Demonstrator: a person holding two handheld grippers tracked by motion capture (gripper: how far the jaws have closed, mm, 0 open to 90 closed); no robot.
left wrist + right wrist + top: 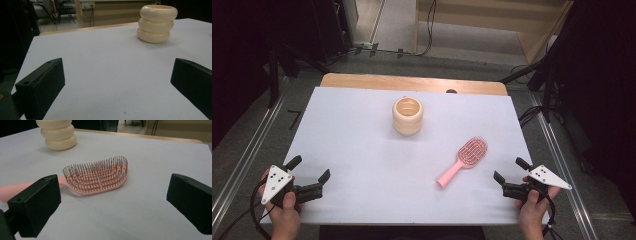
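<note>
Resting low at the near table corners, both hands are pointing their grippers inward. The right gripper (508, 170) is gaping wide and empty just beside the pink hairbrush (464, 159); the left gripper (310, 169) is gaping likewise, well apart from it. The cream ribbed cup (407, 115) is standing beyond the hairbrush.

Ahead of the left tongs (312, 172) the worktop (352, 145) lies bare up to the cream ribbed cup (407, 116). Just ahead of the right tongs (509, 170), the pink hairbrush (464, 159) lies across the way.
</note>
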